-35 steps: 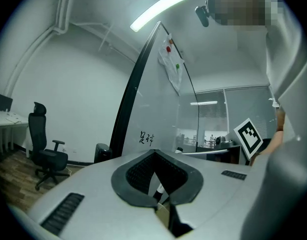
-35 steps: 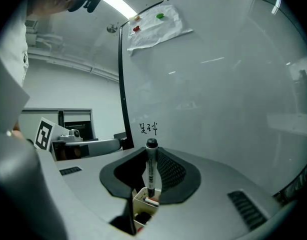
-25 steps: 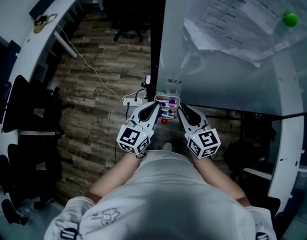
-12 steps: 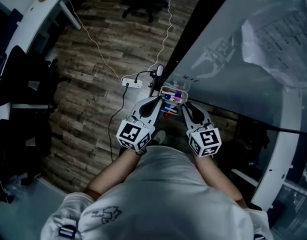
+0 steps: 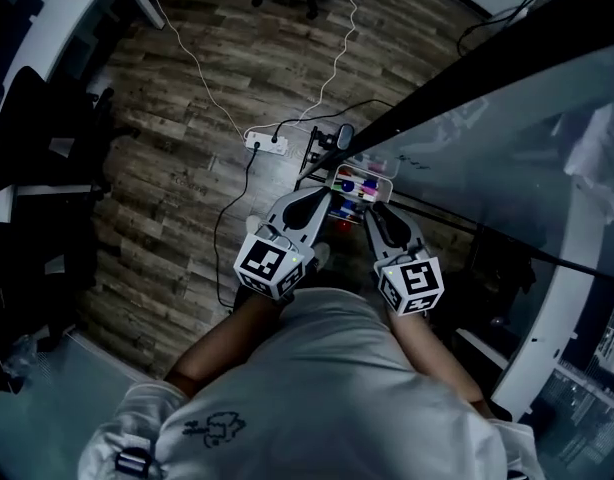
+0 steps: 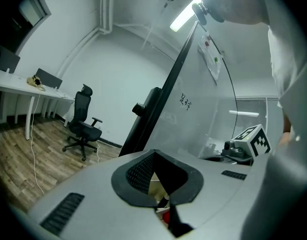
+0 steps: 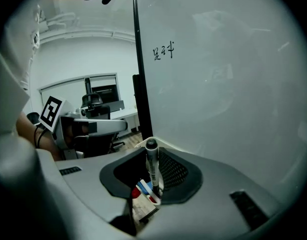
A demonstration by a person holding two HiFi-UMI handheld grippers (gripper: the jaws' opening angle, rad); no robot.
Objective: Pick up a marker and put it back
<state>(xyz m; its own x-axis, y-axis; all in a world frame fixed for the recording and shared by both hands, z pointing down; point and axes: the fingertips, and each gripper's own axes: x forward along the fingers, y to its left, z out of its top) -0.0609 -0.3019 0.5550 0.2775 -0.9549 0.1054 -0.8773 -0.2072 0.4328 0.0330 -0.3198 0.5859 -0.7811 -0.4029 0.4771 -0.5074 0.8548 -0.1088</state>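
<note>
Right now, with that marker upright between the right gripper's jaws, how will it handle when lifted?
The marker looks slim and rigid, so probably stiff and light. Its smooth barrel may pivot or slip in the right gripper, whose jaws seem to pinch its top end. Set down loose, it would likely roll.

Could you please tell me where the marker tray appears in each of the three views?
Head view: the marker tray sits at centre, at the board's lower edge.
Left gripper view: a pale sliver low centre, seen between the jaws.
Right gripper view: low centre, seen between the jaws.
Shared landmark: the board's black frame.
</note>
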